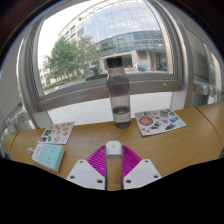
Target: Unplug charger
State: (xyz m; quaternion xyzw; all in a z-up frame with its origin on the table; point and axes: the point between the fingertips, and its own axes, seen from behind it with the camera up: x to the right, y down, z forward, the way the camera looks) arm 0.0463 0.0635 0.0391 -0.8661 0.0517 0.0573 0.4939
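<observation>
A small white charger block (pixel 113 147) sits at the tips of my gripper (pixel 113 152), just above the wooden table (pixel 90 138). Both magenta pads (pixel 98 160) converge on it and press its two sides, so the fingers are shut on the charger. No socket or cable shows around it. The underside of the charger is hidden between the fingers.
A clear water bottle with a dark cap (pixel 120 95) stands beyond the fingers by the window. A picture sheet (pixel 160 123) lies at the right, another (pixel 57 133) at the left, and a teal card (pixel 47 156) nearer. Buildings and trees show outside.
</observation>
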